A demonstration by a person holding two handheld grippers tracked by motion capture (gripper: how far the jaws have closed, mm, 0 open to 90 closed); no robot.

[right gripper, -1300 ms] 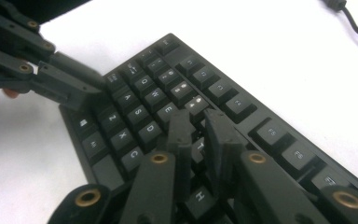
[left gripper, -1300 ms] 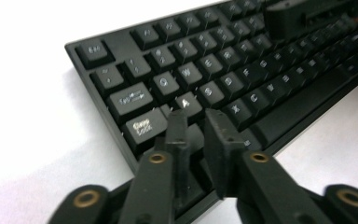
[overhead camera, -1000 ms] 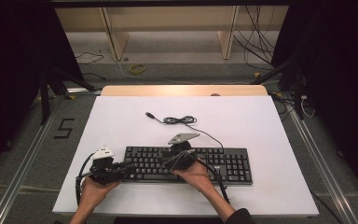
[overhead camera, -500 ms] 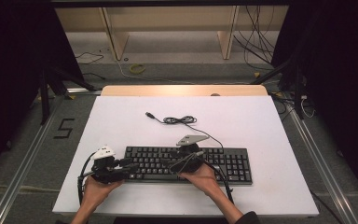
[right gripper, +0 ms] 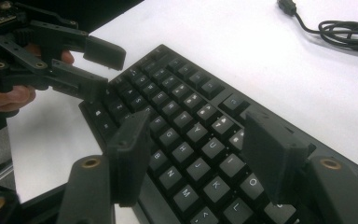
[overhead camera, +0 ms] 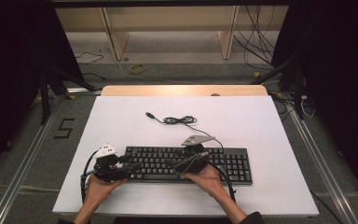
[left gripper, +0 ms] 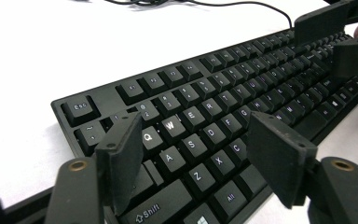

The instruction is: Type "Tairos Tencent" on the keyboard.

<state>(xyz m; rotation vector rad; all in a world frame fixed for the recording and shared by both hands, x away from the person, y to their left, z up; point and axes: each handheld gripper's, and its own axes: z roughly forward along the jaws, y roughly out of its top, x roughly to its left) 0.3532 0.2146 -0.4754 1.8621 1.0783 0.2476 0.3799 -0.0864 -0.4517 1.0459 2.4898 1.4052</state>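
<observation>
On the floor at the far left there is a black mark [overhead camera: 64,128] shaped like the number 5. Next comes the white surface [overhead camera: 121,116]. One black keyboard [overhead camera: 186,164] lies flat near its front edge, long side toward the person.

The left gripper [overhead camera: 129,167] is at the left end of the keyboard, in the person's left hand [overhead camera: 98,186]. Its jaws have just been opening and now stand apart, low over the keys, with nothing pinched. In the left gripper view you can read the white letters on the keys: Esc [left gripper: 80,107], Q, W, E, R in one row, then A, S, D, F, G, then Z, X, C, and Shift [left gripper: 147,212] and Alt at the bottom.

The right gripper [overhead camera: 168,163] is over the middle of the keyboard, in the right hand [overhead camera: 205,176]. Its jaws have just been opening too and stand apart above the keys, holding nothing. In the right gripper view the letters read G, H, J, K, N, M and L.

So there are two grippers and one keyboard.

One thin black cable [overhead camera: 179,120] runs from the back of the keyboard. It lies in a small loose bundle on the surface behind the keys and ends in one plug [overhead camera: 150,115]. It is well apart from both grippers. Nothing lies between the grippers and the keys.
</observation>
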